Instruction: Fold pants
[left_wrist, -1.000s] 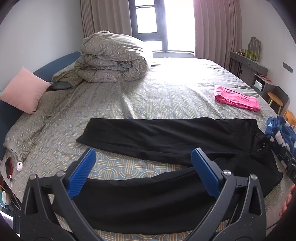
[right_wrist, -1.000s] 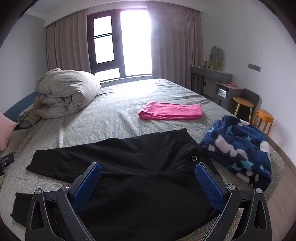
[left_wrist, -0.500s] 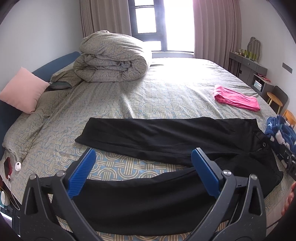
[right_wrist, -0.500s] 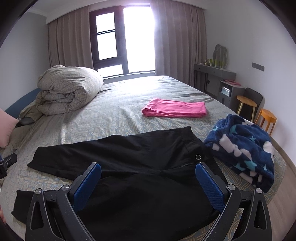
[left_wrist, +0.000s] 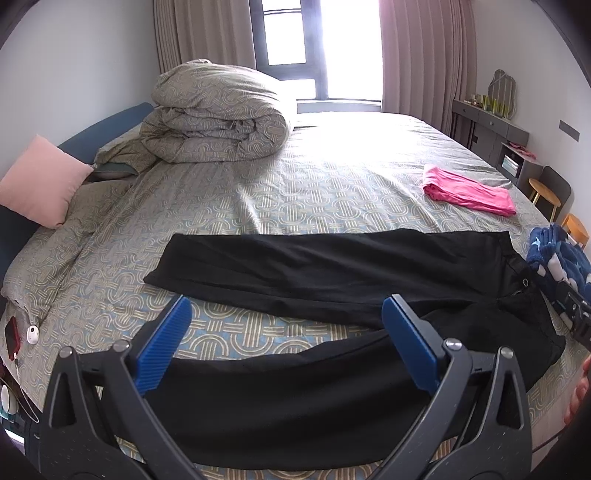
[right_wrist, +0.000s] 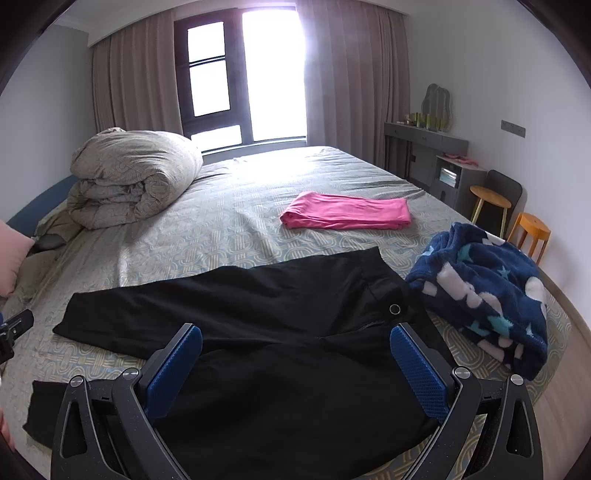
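Black pants (left_wrist: 332, 266) lie spread flat on the patterned bed, legs to the left, waistband with a metal button (right_wrist: 395, 309) to the right. The two legs are apart, with bedsheet showing between them. My left gripper (left_wrist: 284, 325) is open and empty, held above the near leg. My right gripper (right_wrist: 295, 354) is open and empty, held above the seat and waist part of the pants (right_wrist: 277, 332). Neither gripper touches the cloth.
A folded pink garment (right_wrist: 347, 214) lies beyond the pants. A blue fleece blanket (right_wrist: 484, 284) is bunched by the waistband. A rolled duvet (left_wrist: 218, 114) and a pink pillow (left_wrist: 40, 184) sit at the head end. Stools (right_wrist: 532, 229) and a dresser stand at the right.
Both grippers have shifted slightly, the right one rising and pulling back a little. The pants have not moved and both grippers stay open.
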